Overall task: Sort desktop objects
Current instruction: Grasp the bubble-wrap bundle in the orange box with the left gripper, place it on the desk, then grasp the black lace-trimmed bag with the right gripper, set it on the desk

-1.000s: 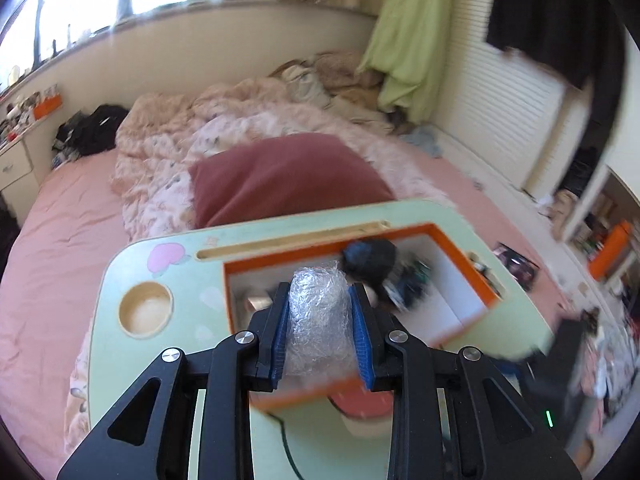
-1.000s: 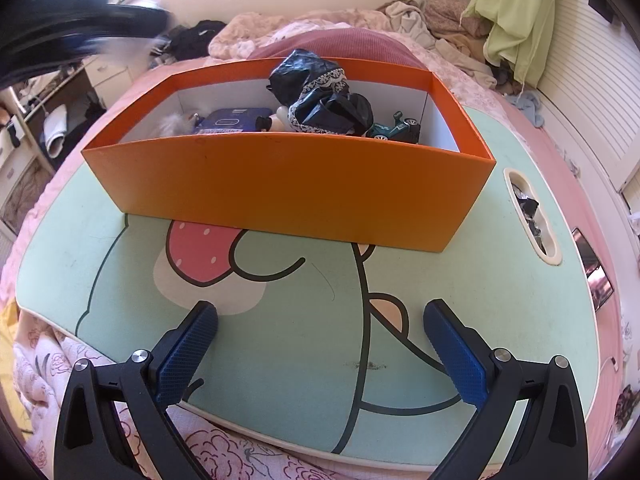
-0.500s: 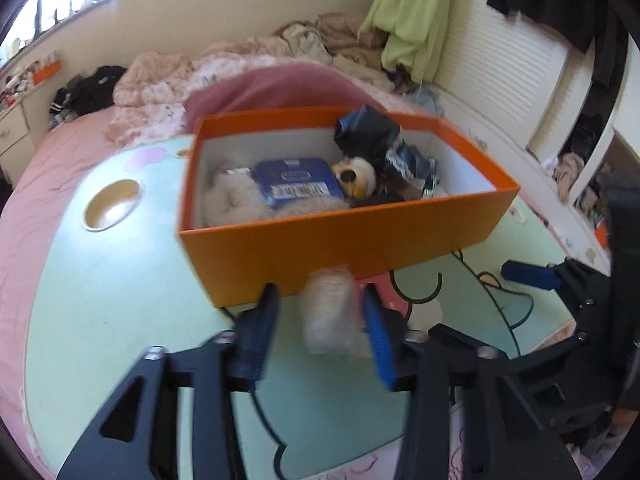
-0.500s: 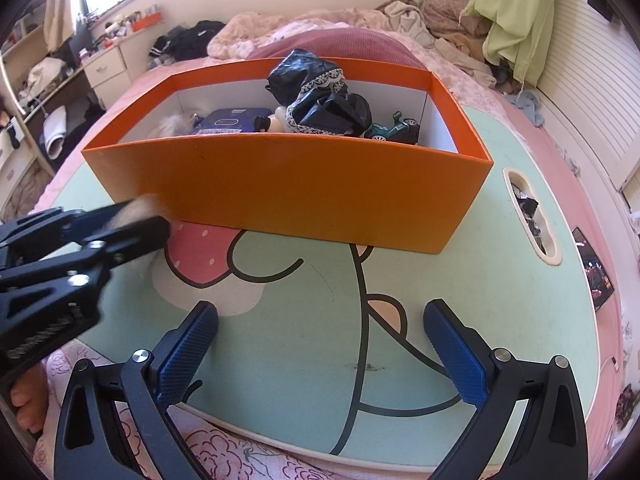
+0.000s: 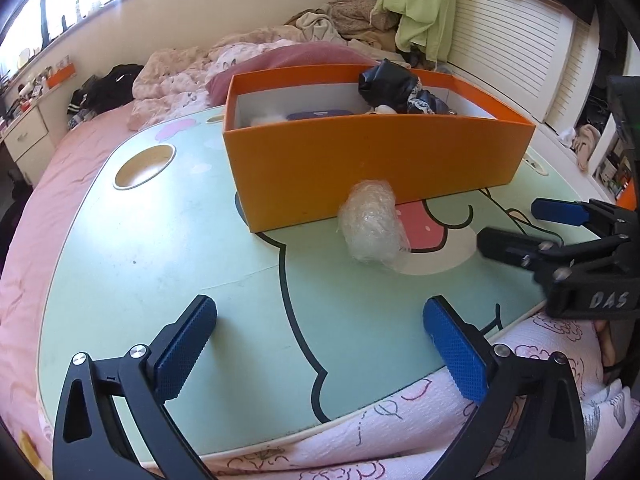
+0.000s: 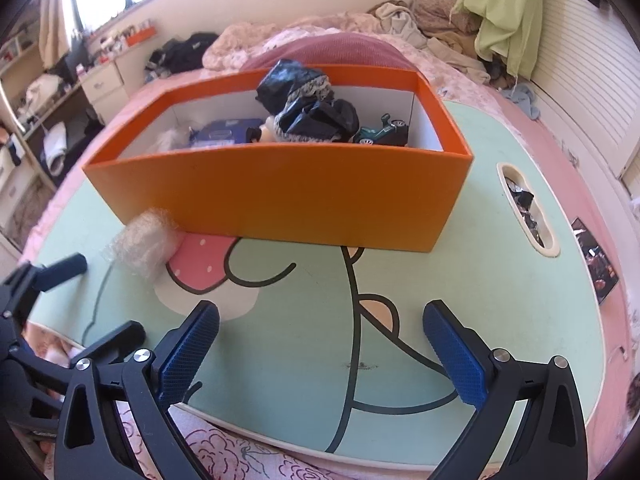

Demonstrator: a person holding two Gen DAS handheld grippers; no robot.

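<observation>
A clear bubble-wrap roll [image 5: 372, 224] [image 6: 140, 242] lies on the green lap table [image 5: 160, 240], touching the front wall of the orange box [image 5: 360, 164] [image 6: 280, 192]. My left gripper [image 5: 318, 312] is low over the table, short of the roll; its jaws are opening wide and hold nothing. My right gripper [image 6: 322, 314] hovers over the table's near edge; its jaws are closing slightly, still wide, with nothing between them. In the box are a black bag [image 6: 308, 108], a blue pack [image 6: 224, 132], a green toy car [image 6: 384, 132] and something white and fluffy [image 6: 172, 138].
A round cup hole [image 5: 144, 160] sits at the table's far left. A slot [image 6: 526, 208] with dark bits is at its right side. The table rests on a pink bed with a dark red pillow [image 5: 296, 54] behind the box. Floral fabric [image 5: 400, 420] lies along the near edge.
My left gripper came down from above the box to the table in front of it, opened, and let go of the bubble-wrap roll, which now lies against the box. The right gripper stayed put.
</observation>
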